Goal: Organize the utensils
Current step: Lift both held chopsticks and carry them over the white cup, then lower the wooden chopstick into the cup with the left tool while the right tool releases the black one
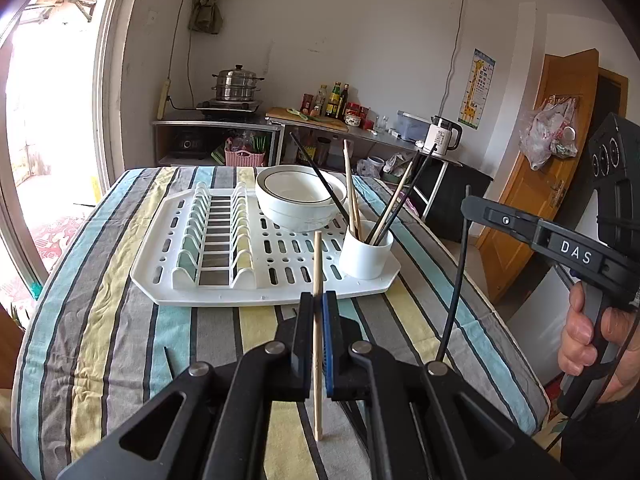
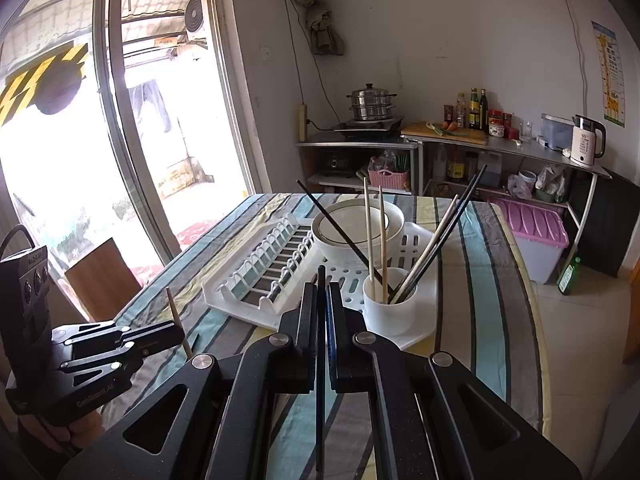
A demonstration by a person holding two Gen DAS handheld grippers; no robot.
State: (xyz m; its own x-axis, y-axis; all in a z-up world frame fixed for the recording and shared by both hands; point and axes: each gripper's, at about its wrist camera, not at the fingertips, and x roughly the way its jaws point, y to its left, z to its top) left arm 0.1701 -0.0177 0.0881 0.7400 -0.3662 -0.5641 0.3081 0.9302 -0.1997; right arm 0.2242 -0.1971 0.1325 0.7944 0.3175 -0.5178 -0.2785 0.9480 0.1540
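Observation:
My left gripper [image 1: 319, 300] is shut on a light wooden chopstick [image 1: 317, 264], held upright above the striped tablecloth, in front of the white drying rack [image 1: 160, 276]. My right gripper [image 2: 322, 292] is shut on a black chopstick [image 2: 321, 376], also upright; it shows at the right of the left wrist view [image 1: 460, 256]. A white cup [image 1: 366, 256] on the rack's right corner holds several wooden and black chopsticks. In the right wrist view the cup [image 2: 390, 308] is just right of my right gripper. The left gripper [image 2: 176, 330] with its wooden chopstick shows at the left.
Stacked white bowls [image 1: 298, 200] stand at the back of the rack, behind the cup. The rack's plate slots [image 1: 216, 236] are on its left half. A black chopstick [image 1: 170, 364] lies on the cloth at the near left. The table's right edge [image 1: 516, 344] is near my right gripper.

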